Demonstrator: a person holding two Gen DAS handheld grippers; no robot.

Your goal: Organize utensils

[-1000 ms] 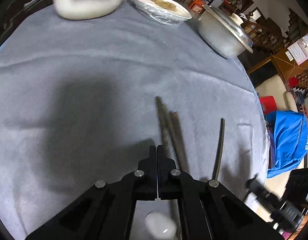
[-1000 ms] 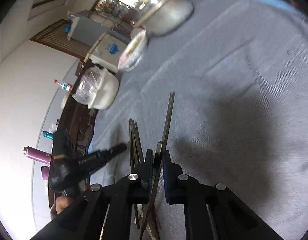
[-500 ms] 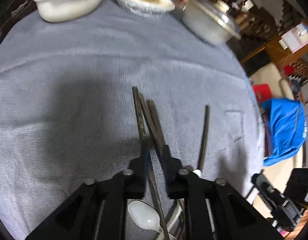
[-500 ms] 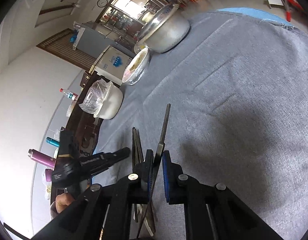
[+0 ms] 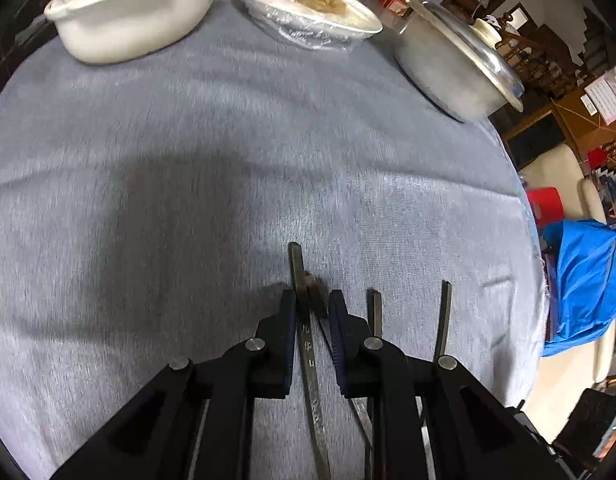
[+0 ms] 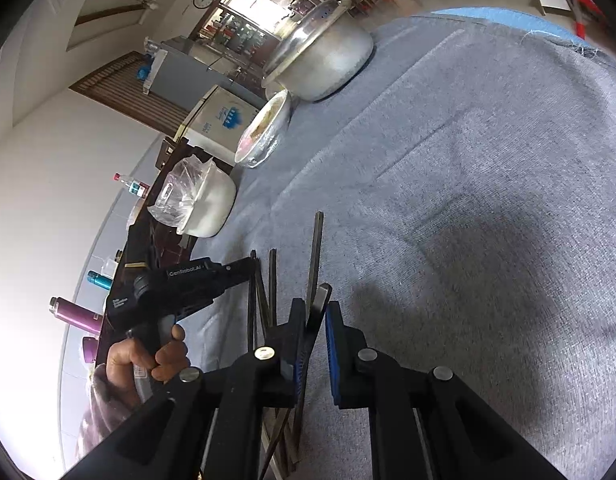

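**tongs_n_things:** How are these chopsticks expected to handle? Left side first.

**umi_lurker:** Thin, stiff, light metal by the look of it, so slickness is what should be worried about, not weight. The lettered chopstick (image 5: pixel 308 354) is seen running straight between the jaws of the left gripper (image 5: pixel 311 300). It's laid flat on the grey tablecloth (image 5: pixel 188 200), with its blunt end poking out just past the fingertips. The jaws are closing, but a gap is visible on the right pad's side, so nothing can be called pinched yet. A second stick end is tucked right beside it, so two could get caught at once.

**tongs_n_things:** And where should it be grabbed?

**umi_lurker:** Probably near the thick squared end, where it's lined up now. Flat faces get seated on the pads better, and a tapered tip would likely be squirted out. The loose chopsticks (image 5: pixel 374 312) are laid just to the right, roughly parallel.

**tongs_n_things:** Right side?

**umi_lurker:** The right gripper (image 6: pixel 313 308) is clamped on the raised chopstick (image 6: pixel 315 256), which is held tilted off the cloth with its far end pointed up the table. Just beside it in that view, the left gripper is gripped by a hand (image 6: pixel 148 356). Farther back, a white bowl (image 5: pixel 136 20), a wrapped dish (image 5: pixel 308 12) and a metal pot (image 5: pixel 452 64) are parked along the far edge, well apart from the sticks.
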